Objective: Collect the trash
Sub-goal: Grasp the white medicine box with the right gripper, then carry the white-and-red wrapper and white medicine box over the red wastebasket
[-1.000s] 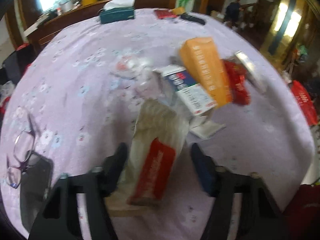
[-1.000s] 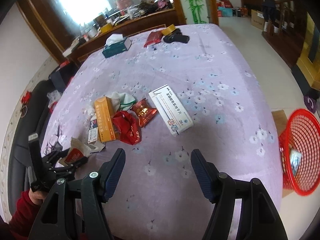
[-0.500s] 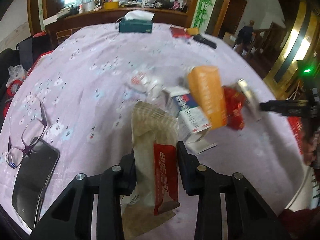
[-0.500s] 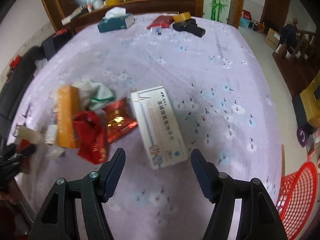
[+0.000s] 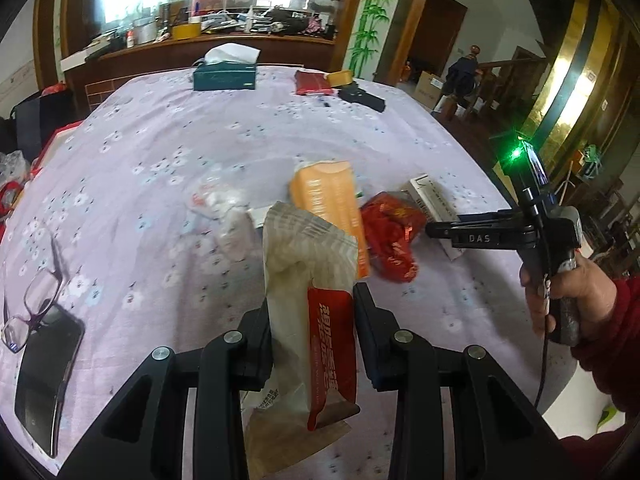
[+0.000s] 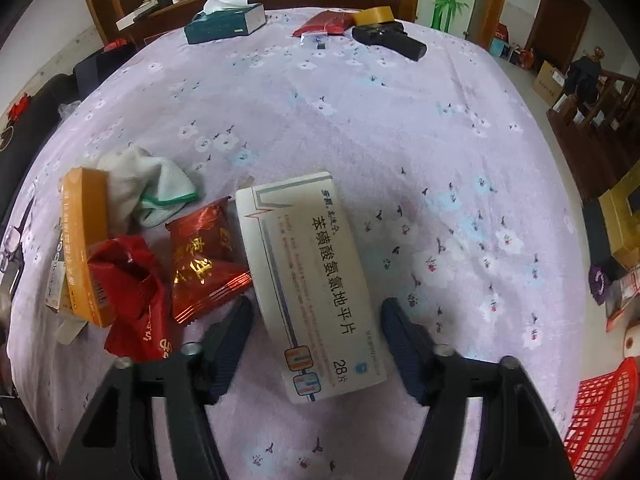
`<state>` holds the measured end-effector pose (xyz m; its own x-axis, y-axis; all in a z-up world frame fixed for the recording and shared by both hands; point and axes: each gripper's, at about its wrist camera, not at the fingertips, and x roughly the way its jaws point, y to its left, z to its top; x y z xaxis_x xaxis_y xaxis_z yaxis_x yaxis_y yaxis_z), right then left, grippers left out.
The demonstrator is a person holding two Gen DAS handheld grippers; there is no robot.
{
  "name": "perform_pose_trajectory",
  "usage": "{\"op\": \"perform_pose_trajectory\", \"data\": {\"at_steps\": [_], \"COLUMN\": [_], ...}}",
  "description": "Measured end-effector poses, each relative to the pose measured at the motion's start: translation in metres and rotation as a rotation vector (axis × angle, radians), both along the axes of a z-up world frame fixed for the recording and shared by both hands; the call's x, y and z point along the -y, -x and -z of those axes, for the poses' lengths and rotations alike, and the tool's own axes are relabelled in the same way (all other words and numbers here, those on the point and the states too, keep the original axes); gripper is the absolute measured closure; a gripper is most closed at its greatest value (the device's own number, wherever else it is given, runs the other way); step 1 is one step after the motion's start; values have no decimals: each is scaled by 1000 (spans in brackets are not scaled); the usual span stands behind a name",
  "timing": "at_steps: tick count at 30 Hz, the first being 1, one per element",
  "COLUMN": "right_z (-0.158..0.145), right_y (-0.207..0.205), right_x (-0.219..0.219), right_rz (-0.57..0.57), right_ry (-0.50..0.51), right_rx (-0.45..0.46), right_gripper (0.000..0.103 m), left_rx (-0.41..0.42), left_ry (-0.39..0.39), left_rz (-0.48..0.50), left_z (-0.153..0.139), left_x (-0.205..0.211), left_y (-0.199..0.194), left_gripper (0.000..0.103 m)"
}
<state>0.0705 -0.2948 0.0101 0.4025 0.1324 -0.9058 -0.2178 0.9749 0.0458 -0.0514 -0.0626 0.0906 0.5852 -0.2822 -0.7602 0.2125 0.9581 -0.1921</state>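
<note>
Reading left to right across both wrist views: left gripper is pinched on a beige-and-red wrapper, pads pressing its sides, wrapper raised off the purple floral cloth. Judged: thin crinkly film, v. light, limp, so it will flop w/o support; the mid-body pinch looks adequate. Its red panel carries white characters, too skewed to read.

Pile beyond it: orange carton, crumpled red bag, red-gold foil packet. Bags probably light and slippery; carton stiffer, best taken across its narrow faces.

Right gripper, seen side-on in left view w/ "DAS" on its arm, straddles the near end of a white medicine box lying flat on the cloth; its jaws have just been closing, box between them, gap visible each side, no contact yet. Box judged light, rigid cardboard, crushable if squeezed hard; the long edges are where to take hold. Print reads 苯磺酸氨氯地平片 and "28片".

Far right, red mesh basket stands off the table's edge, presumably the trash bin.
</note>
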Motion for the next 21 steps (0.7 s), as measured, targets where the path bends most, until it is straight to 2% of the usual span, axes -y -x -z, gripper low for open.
{"op": "perform_pose_trajectory", "data": {"at_steps": [7, 13, 21], "right_z": [-20, -55, -85], "right_y": [30, 85, 123], "right_x": [14, 23, 41], "right_rz": [91, 174, 248], "right_ry": [-77, -112, -150], "right_rx": [21, 103, 183], "right_gripper": [44, 44, 44], "left_rx": [43, 115, 122], "left_ry": [12, -6, -27], "left_rz": [17, 23, 58], "left_z": [-11, -27, -31], "left_x": [27, 57, 92], "left_y": [-3, -2, -4], "left_gripper": [69, 69, 69]}}
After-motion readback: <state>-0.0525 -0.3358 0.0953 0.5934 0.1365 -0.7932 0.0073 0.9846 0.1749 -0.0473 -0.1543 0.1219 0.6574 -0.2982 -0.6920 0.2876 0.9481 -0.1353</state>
